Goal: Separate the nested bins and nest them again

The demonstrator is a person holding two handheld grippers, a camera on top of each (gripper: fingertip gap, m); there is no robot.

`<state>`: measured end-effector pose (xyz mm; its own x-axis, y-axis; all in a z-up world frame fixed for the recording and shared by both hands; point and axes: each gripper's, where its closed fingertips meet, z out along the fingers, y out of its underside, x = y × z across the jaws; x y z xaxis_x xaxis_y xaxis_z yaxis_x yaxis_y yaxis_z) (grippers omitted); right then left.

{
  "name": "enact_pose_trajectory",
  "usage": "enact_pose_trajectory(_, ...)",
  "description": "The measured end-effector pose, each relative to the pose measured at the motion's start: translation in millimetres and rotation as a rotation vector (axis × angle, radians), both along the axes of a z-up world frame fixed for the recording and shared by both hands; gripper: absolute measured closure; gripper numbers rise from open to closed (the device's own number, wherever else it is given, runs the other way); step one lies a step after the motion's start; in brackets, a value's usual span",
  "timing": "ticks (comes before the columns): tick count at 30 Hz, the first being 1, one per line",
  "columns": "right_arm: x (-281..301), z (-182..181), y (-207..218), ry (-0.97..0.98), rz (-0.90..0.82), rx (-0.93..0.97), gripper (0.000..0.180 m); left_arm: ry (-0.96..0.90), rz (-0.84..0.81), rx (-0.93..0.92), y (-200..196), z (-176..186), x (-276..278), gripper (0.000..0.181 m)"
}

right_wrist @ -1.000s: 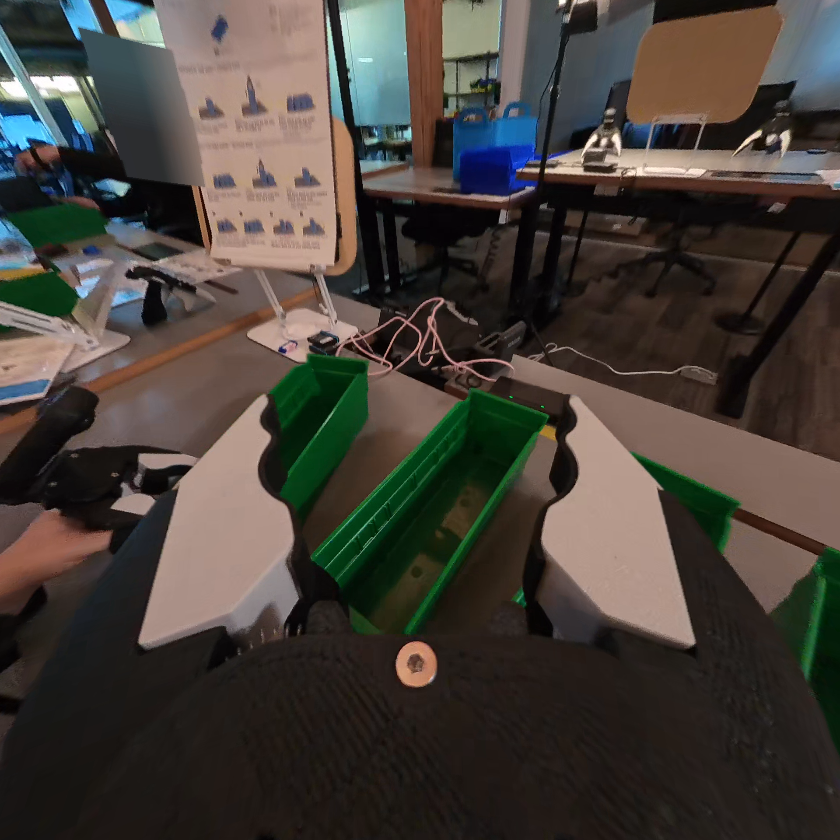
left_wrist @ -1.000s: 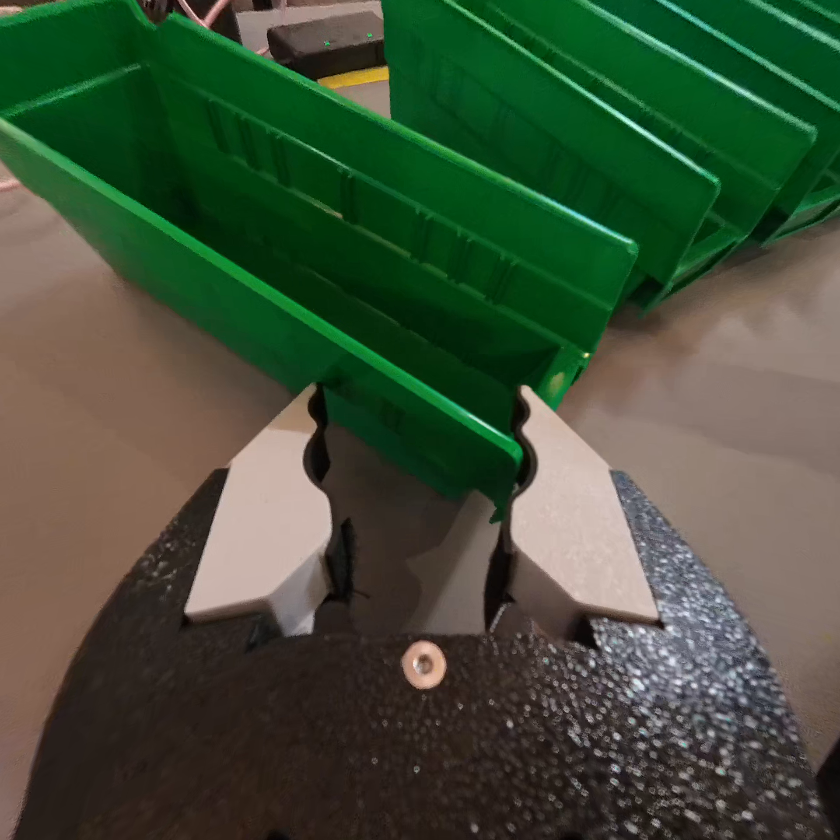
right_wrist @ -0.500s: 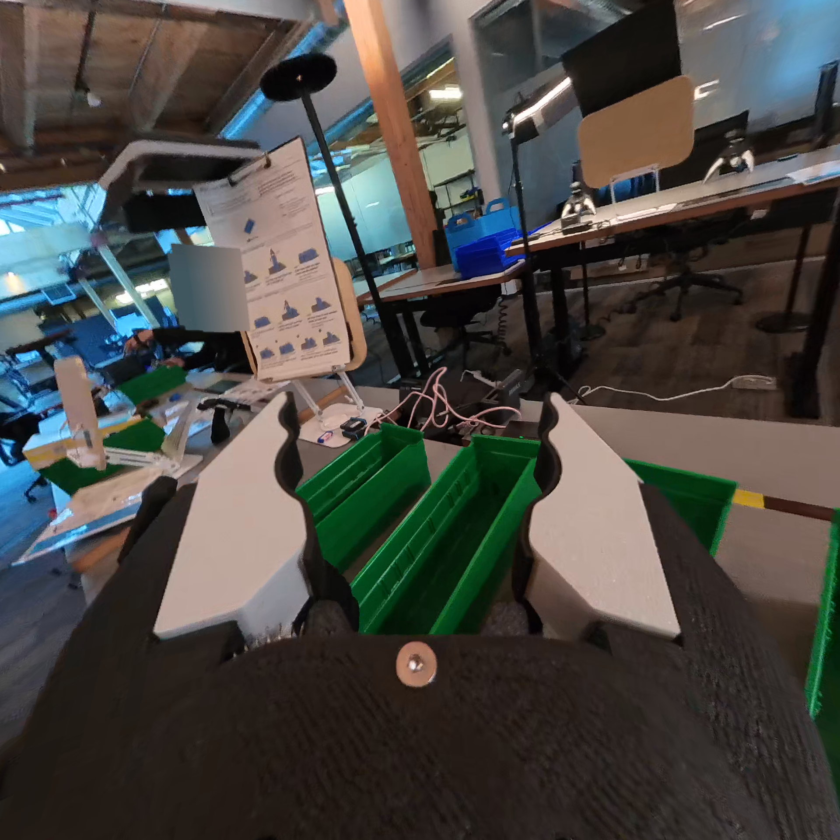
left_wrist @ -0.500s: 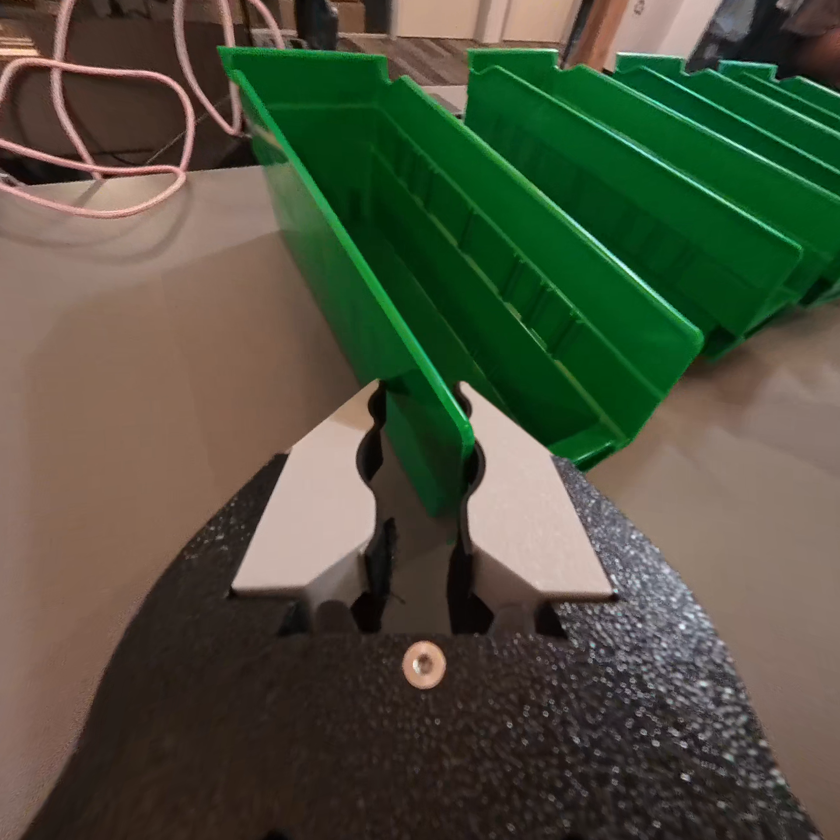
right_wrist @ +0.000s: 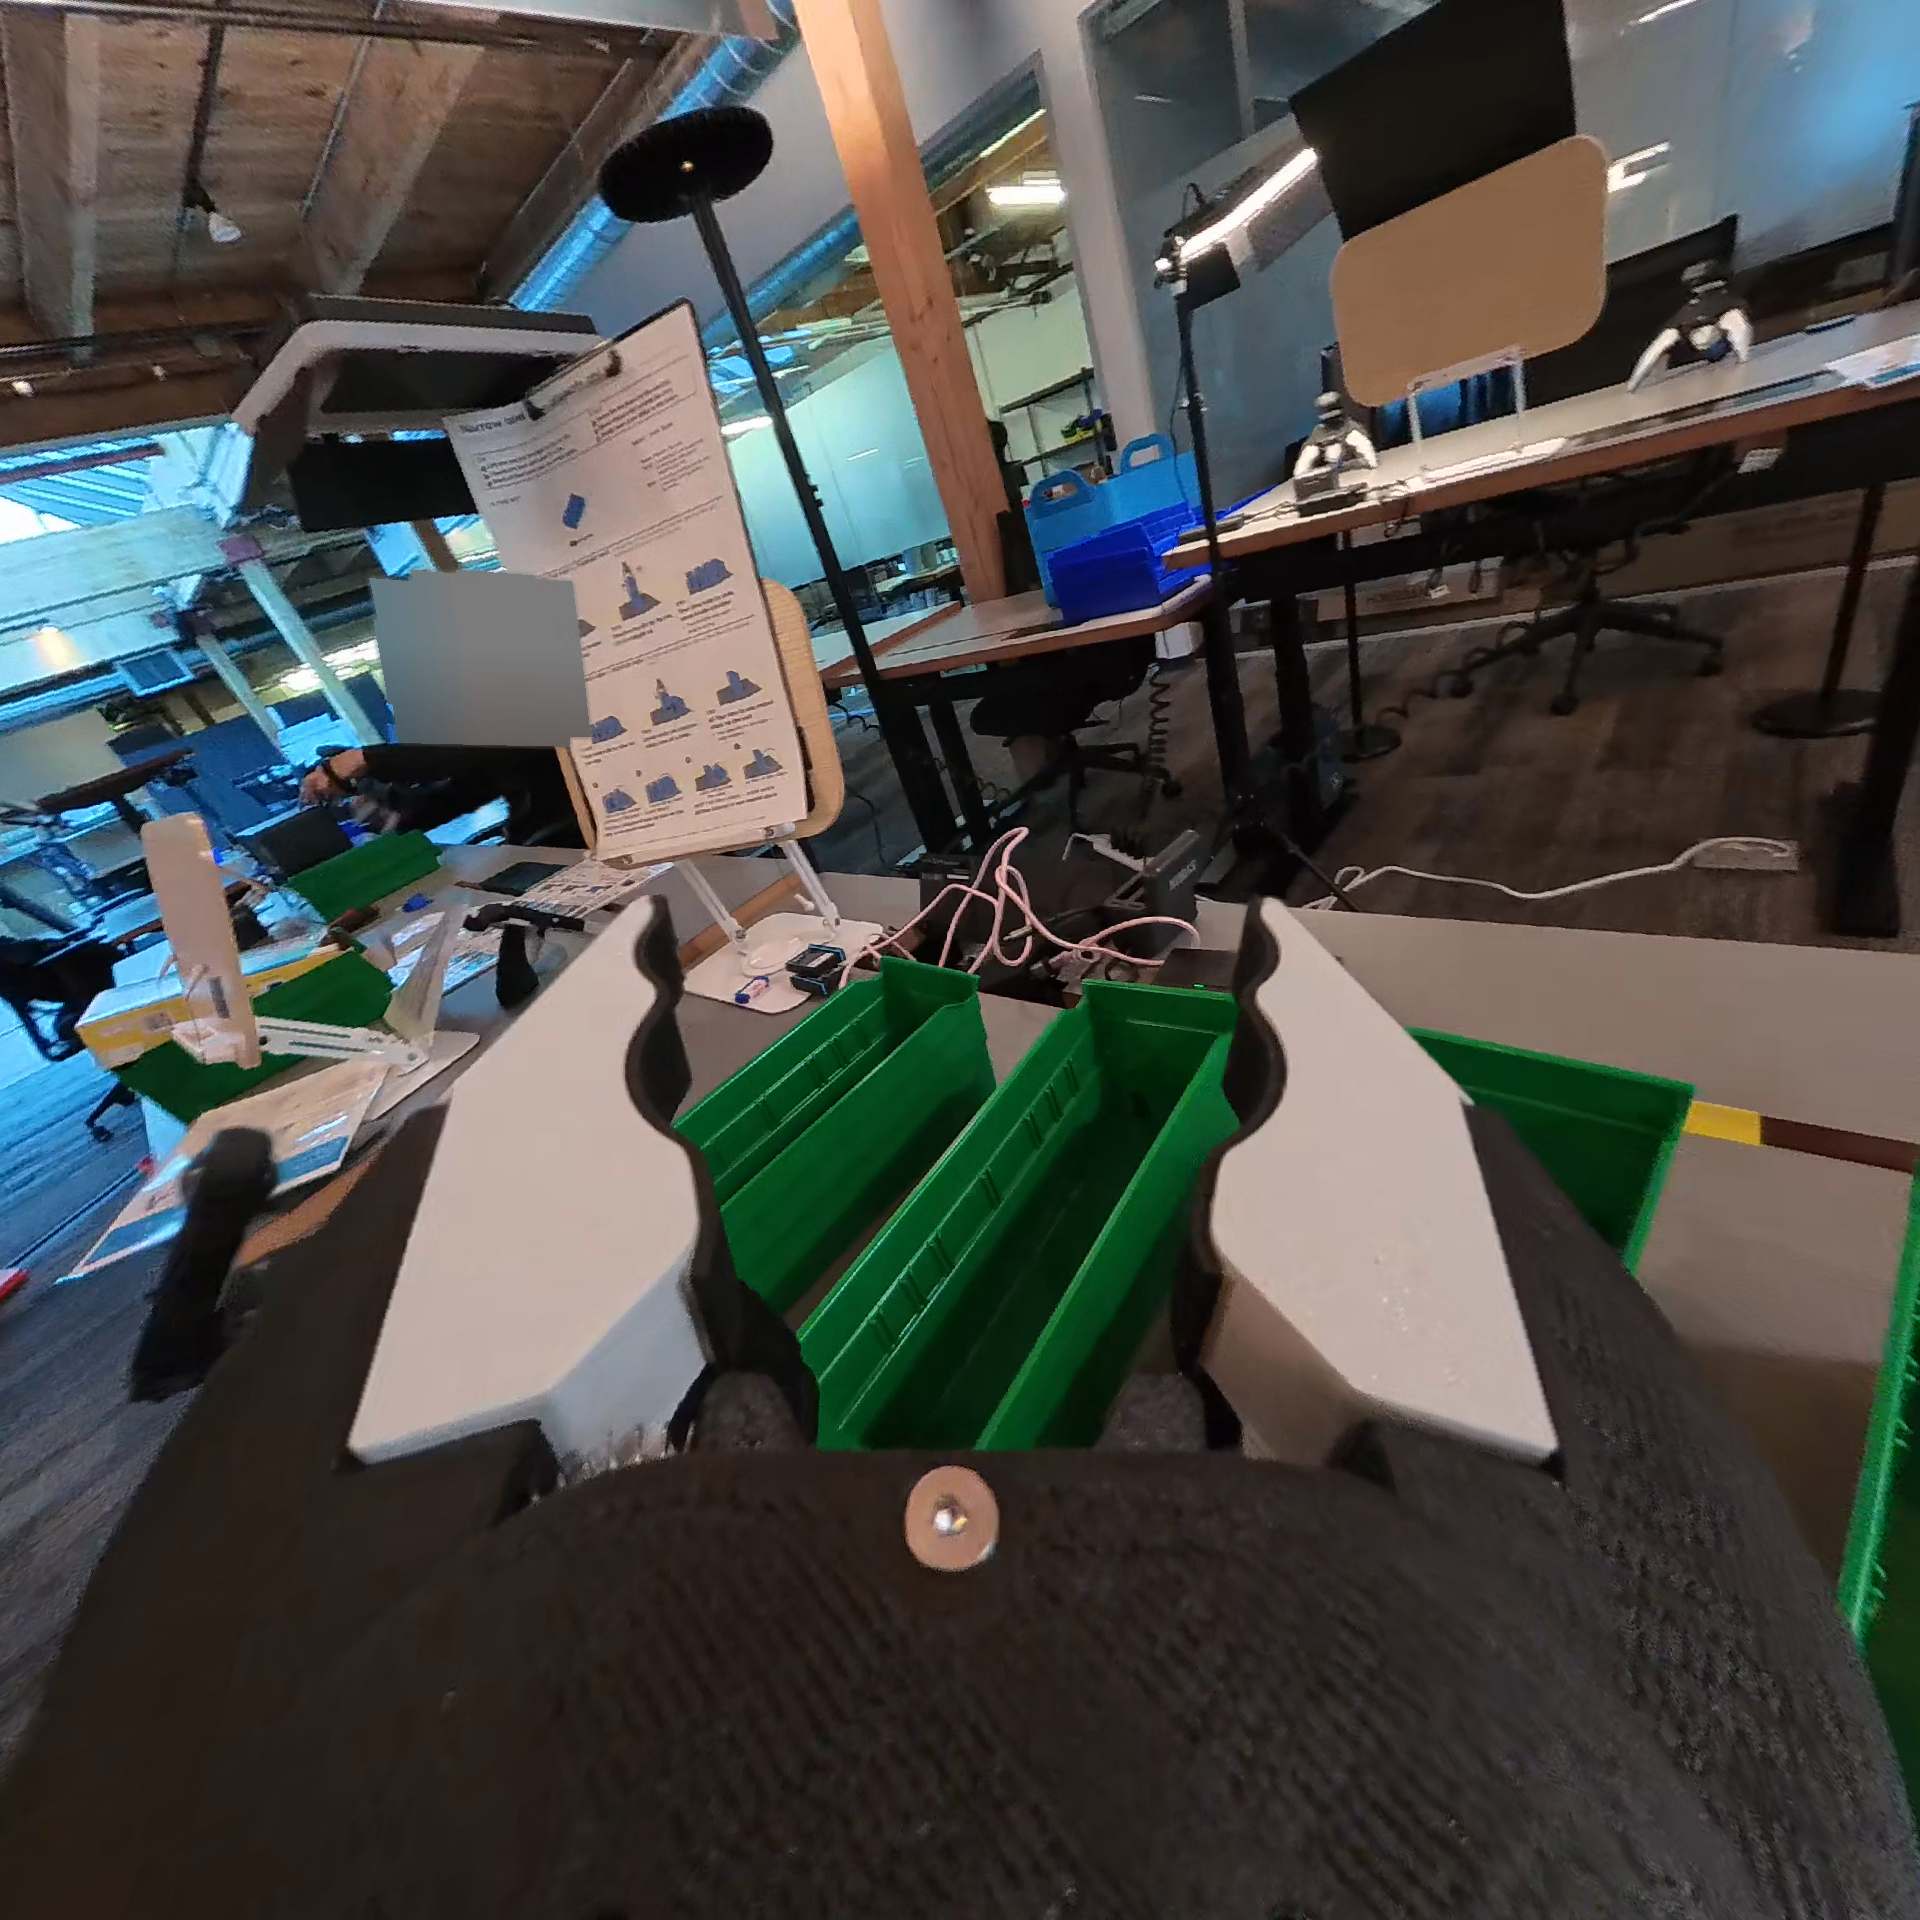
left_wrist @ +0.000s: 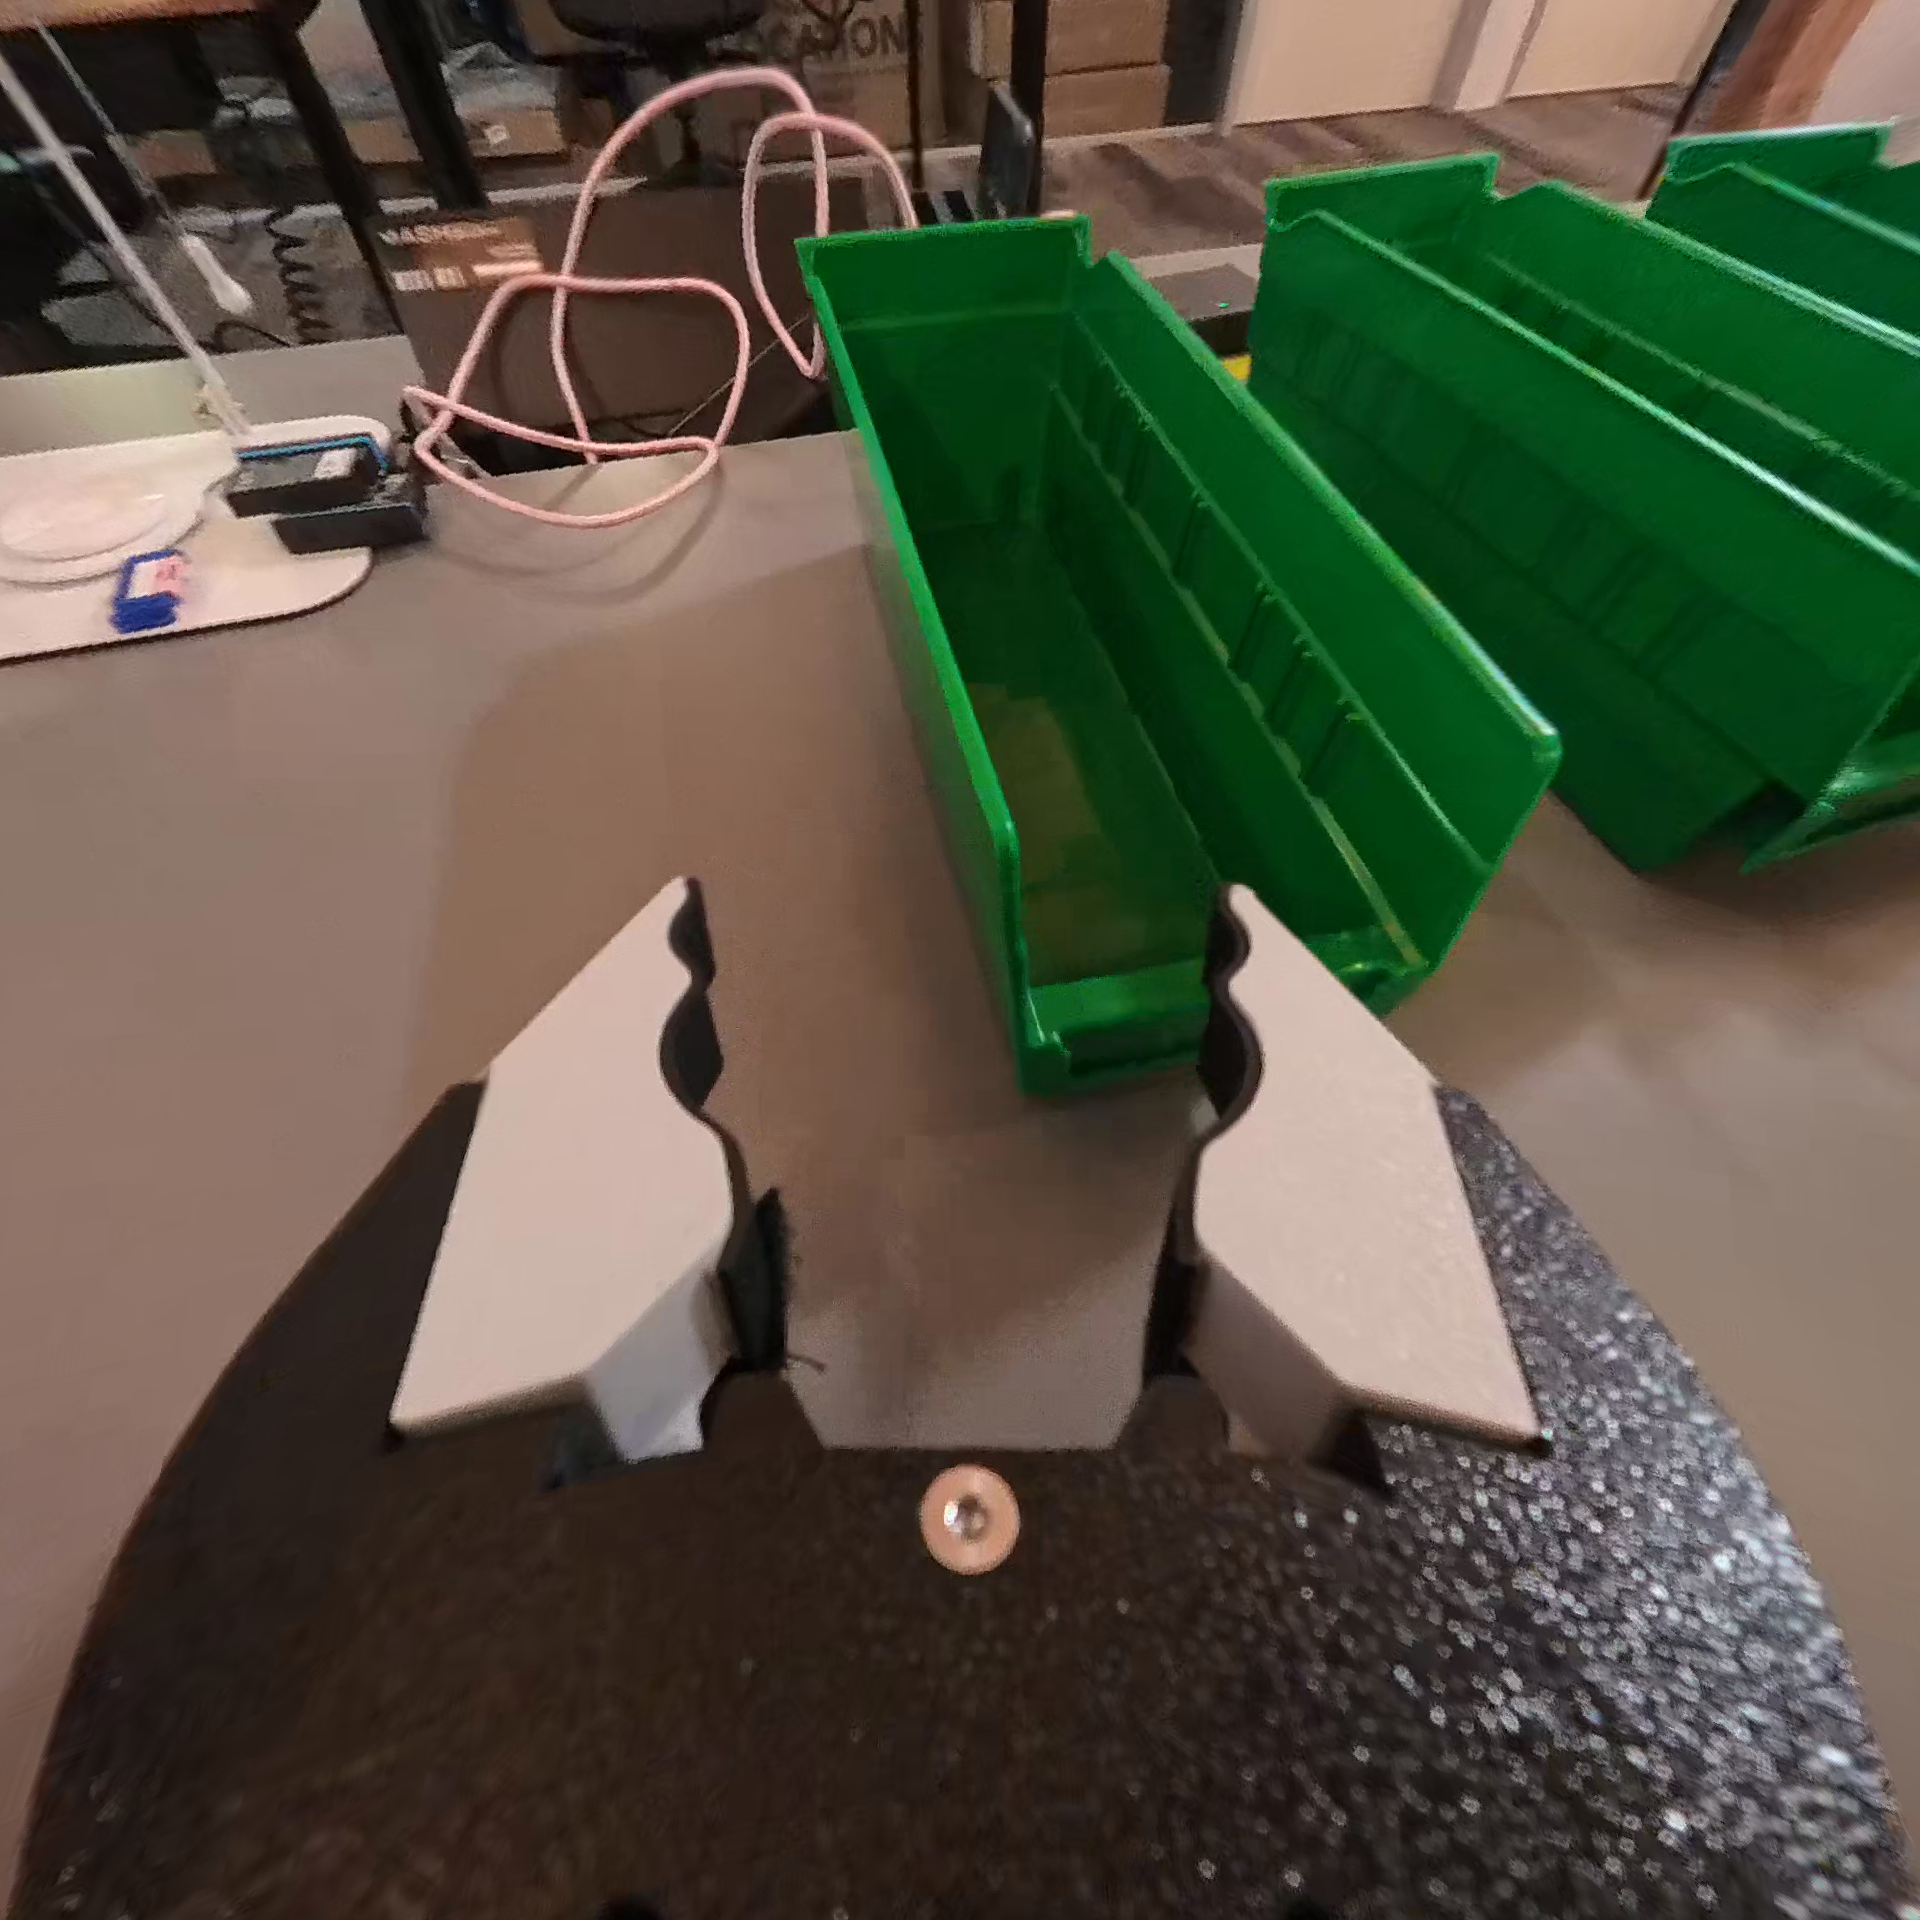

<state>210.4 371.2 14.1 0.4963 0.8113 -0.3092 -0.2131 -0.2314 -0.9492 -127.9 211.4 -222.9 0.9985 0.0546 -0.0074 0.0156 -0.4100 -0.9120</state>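
In the left wrist view a long green bin (left_wrist: 1101,644) stands on the grey table (left_wrist: 416,831), its near end just ahead of my left gripper (left_wrist: 956,925). That gripper is open and empty, its right finger (left_wrist: 1340,1174) beside the bin's near end. More green bins (left_wrist: 1579,488) lie side by side to the right. My right gripper (right_wrist: 956,925) is open and empty, held above the table. Below it are three green bins in a row: left (right_wrist: 831,1091), middle (right_wrist: 1039,1205) and right (right_wrist: 1558,1122).
A pink cable (left_wrist: 582,343) loops at the table's back edge beside small black devices (left_wrist: 322,488) and a white stand base (left_wrist: 156,561). An instruction sheet on a stand (right_wrist: 655,603), a person behind it and other desks (right_wrist: 1558,457) are beyond. Another green bin edge (right_wrist: 1881,1455) is at the right.
My left gripper, shut on the bin's side wall half a second ago, has opened and backed off; the bin now stands free. My right gripper stayed open and tilted upward.
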Motion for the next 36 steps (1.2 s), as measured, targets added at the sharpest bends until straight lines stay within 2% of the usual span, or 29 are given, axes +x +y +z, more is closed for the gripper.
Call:
enact_pose_trajectory(5,7,-8,7,-0.053,-0.074,-0.020,0.073,0.055,-0.013,0.040,-10,20,12,0.089)
enact_pose_trajectory(14,8,-16,-3,-0.084,-0.046,-0.066,0.074,0.053,-0.087,0.062,-4,37,40,0.093)
enact_pose_trajectory(20,12,-10,-10,-0.080,-0.044,-0.033,0.074,0.032,-0.248,0.103,19,72,95,0.091)
enact_pose_trajectory(21,13,-9,-11,-0.076,-0.044,-0.022,0.074,0.026,-0.282,0.107,25,78,106,0.087)
enact_pose_trajectory(22,14,-6,-12,-0.069,-0.043,-0.010,0.074,0.001,-0.321,0.114,33,86,119,0.071)
enact_pose_trajectory(23,15,-4,-13,-0.060,-0.039,0.001,0.074,-0.068,-0.364,0.129,41,95,135,0.042)
enact_pose_trajectory(24,16,-1,-15,-0.049,-0.032,0.011,0.074,-0.160,-0.432,0.147,48,107,154,0.028)
enact_pose_trajectory(25,16,1,-16,-0.035,-0.023,0.021,0.075,-0.227,-0.487,0.164,56,119,169,0.024)
enact_pose_trajectory(27,18,6,-18,-0.005,-0.004,0.035,0.074,-0.233,-0.476,0.097,87,122,178,0.022)
enact_pose_trajectory(33,18,6,-12,0.057,0.064,0.002,0.074,-0.279,-0.412,-0.322,191,73,198,0.023)
enact_pose_trajectory(36,15,3,-11,0.070,0.104,-0.019,0.074,-0.298,-0.363,-0.460,224,54,207,0.023)
